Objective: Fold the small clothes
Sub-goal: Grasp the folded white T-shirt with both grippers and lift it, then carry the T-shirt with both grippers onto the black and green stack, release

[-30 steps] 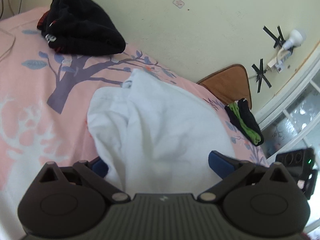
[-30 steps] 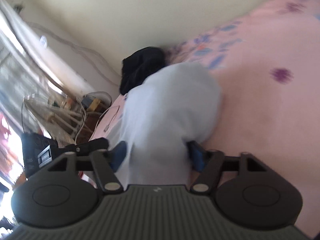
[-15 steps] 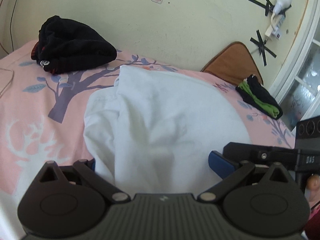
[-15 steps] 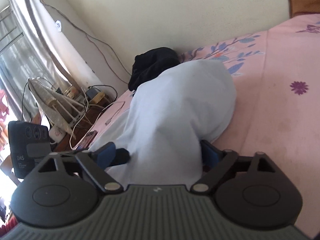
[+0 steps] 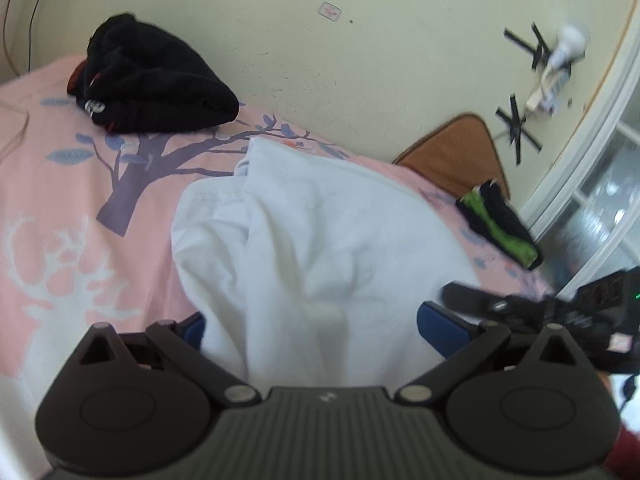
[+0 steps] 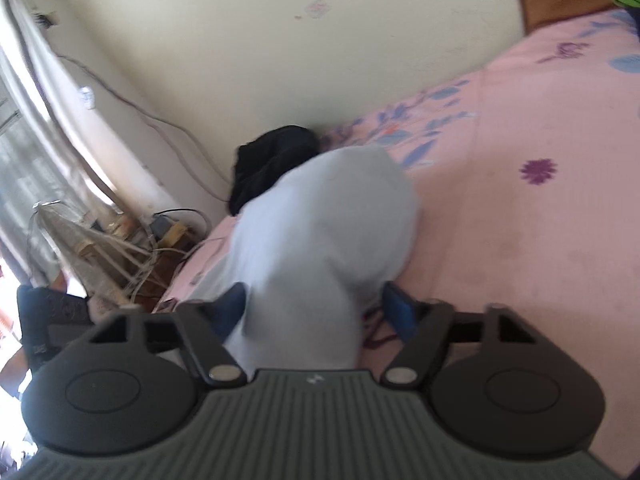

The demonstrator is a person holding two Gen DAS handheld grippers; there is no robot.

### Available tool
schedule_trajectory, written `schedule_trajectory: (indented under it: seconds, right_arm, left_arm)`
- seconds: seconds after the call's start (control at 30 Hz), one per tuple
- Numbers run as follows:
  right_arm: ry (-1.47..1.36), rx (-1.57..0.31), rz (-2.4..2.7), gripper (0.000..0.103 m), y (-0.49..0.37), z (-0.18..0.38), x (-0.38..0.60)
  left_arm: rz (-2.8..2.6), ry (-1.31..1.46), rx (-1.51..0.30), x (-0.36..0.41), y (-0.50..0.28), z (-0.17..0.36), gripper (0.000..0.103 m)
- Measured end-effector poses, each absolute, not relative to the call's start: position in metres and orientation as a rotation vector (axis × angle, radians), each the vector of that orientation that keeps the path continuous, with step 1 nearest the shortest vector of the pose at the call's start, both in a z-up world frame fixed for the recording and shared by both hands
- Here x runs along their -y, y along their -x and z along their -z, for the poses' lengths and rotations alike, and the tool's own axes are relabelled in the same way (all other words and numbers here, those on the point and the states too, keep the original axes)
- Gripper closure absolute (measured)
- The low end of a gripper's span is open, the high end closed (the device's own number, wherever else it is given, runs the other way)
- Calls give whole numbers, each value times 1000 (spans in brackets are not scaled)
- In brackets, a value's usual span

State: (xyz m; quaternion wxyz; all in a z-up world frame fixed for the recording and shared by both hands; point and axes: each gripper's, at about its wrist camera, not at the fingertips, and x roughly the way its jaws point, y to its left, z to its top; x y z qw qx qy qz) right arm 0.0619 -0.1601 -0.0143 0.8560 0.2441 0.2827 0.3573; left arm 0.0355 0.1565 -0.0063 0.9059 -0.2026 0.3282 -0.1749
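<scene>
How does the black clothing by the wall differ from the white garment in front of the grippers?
The black clothing is dark and bunched in a heap against the wall; the white garment is pale and spread wider across the bed. The black clothing lies untouched, while the white garment runs between both grippers' fingers. Both rest on the pink bedsheet.

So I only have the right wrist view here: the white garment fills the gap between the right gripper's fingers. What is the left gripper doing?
Observer: The left gripper has its fingers wide apart as well, with the white garment running up between them.
Operator: Any clothes besides the black heap by the wall?
Observer: Yes, a black-and-green garment lies at the far right of the bed, beside a brown cushion.
Operator: What is under the black heap?
Observer: It sits at the top of a purple tree print on the pink bedsheet.
</scene>
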Motion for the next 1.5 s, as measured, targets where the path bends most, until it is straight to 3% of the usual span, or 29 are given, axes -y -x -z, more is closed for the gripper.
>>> schedule_trajectory:
  seconds: [0.07,0.13,0.17,0.23,0.33,0.43,0.7,0.9,0.93,1.0,1.03,1.07,1.13,1.23,1.33,1.5]
  right_arm:
    - [-510,-635,-775,44,-69,15,154]
    - [-498,-651,-781,44,-74,12,145]
    - [-480,-657,-786,46,-76,11,140]
    - [-462,-686,-801,66,-79,6,130]
    - [-410,-641,-839,75,-73,-11,124]
    - [-320,-540,-845,77,-60,-33,129]
    - [-287,-352,-727,77,-61,-76,224]
    - [-324,-132,-499,77,-80,-114,343]
    - [-346,-92,-455,77,-85,-117,366]
    - [-409,-32,-359,76,-101,-116,408]
    - [-442,-17,-300,76,-112,-110,427]
    - [-468,-18,-233,75,-126,-101,443]
    - [-497,-92,-72,59,-163,-75,466]
    - [-433,-295,107,49,-214,-28,478]
    - [-444,-207,89,43,-192,-26,480]
    - [-450,-101,147,37,-142,-44,466]
  left_arm:
    - [375,463,-674,-162,-37,8,1]
    - [385,498,-668,-167,-39,9,4]
    - [381,511,-666,-168,-41,9,11]
    - [360,551,-662,-172,-43,11,22]
    - [323,616,-694,-175,-48,13,55]
    - [395,637,-717,-161,-57,4,62]
    - [609,434,-705,-43,-128,-62,62]
    - [804,255,-611,105,-217,-134,60]
    - [823,228,-591,132,-232,-142,57]
    - [825,166,-547,184,-262,-150,39]
    - [801,136,-526,208,-277,-148,14]
    - [755,113,-509,230,-291,-141,1]
    - [642,68,-541,265,-319,-115,2]
    - [543,16,-750,294,-353,-61,27]
    - [544,49,-772,285,-350,-38,20]
    - [539,62,-714,248,-310,-46,19]
